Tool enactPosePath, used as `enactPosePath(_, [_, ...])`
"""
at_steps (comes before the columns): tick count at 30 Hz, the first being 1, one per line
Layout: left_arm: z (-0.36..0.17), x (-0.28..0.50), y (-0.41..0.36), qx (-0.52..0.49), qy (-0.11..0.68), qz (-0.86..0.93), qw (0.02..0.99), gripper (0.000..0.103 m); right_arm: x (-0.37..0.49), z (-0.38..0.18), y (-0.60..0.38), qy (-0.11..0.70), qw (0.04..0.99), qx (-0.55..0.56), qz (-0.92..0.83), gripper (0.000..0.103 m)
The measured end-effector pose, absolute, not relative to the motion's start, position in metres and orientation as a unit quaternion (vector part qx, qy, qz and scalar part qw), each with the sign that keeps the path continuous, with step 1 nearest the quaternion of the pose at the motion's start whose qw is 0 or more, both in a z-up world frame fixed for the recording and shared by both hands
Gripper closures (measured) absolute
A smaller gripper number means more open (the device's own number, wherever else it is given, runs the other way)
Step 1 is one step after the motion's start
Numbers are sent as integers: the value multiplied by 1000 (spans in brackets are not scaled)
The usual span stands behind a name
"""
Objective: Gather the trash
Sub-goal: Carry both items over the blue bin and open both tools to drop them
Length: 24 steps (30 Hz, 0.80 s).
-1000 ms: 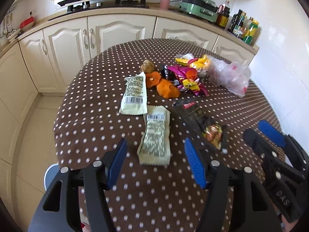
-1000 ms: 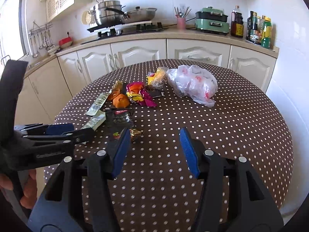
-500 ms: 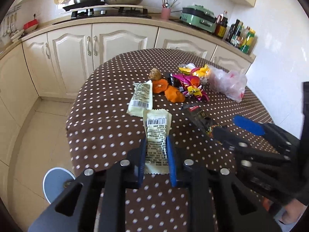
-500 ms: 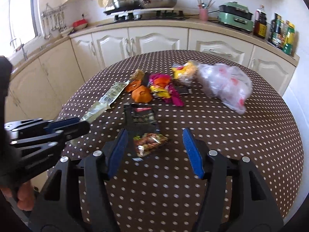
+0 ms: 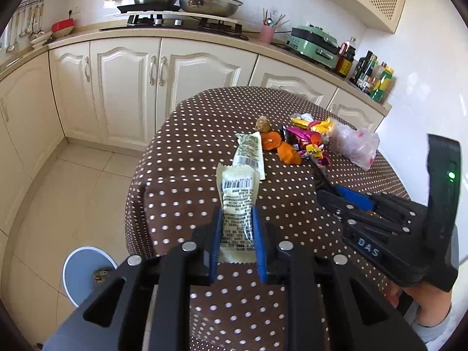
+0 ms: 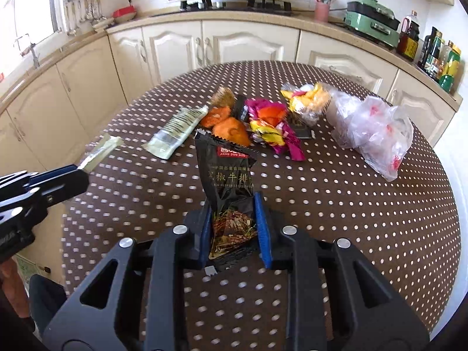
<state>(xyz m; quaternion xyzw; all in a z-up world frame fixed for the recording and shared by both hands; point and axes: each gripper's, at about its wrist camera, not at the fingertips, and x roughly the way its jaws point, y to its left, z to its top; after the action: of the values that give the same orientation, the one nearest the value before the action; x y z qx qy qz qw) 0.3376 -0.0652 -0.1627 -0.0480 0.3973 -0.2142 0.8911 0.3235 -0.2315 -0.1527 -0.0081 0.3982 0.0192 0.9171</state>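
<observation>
My left gripper is shut on a cream snack wrapper with a barcode, whose upper end stands up off the dotted brown table. In the right wrist view my right gripper has its jaws closing, and the blue pads press on a black snack wrapper that sticks up between them. To its left there, the left gripper carries the cream wrapper. A second cream wrapper, orange peel and bright candy wrappers lie mid-table.
A clear plastic bag lies at the table's right side. A round white bin stands on the tiled floor left of the table. Cream cabinets and a counter with a hob, pots and bottles run behind.
Both grippers went from open to closed: the left on the cream wrapper, then the right on the black wrapper. Both wrappers now stand up off the cloth.
</observation>
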Motion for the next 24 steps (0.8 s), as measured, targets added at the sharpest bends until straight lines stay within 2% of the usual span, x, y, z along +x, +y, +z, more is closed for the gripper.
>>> enactPosePath(7, [-156,326,-22,-73,380,-202,900,83,308,-133,-186,372,926,-10,68,77])
enactPosePath(14, [-167,316,66,-100,378,-142,910,83,312,-131,-96,362,920,-27,150,77])
enactPosePath(19, [-194,311,130,-113,395,-94,907,83,323,-153,-24,377,901,-30,211,77])
enactPosePath(24, [-240,313,189,-141,431,-48,890,83,340,-203,49,417,871,-39,256,77])
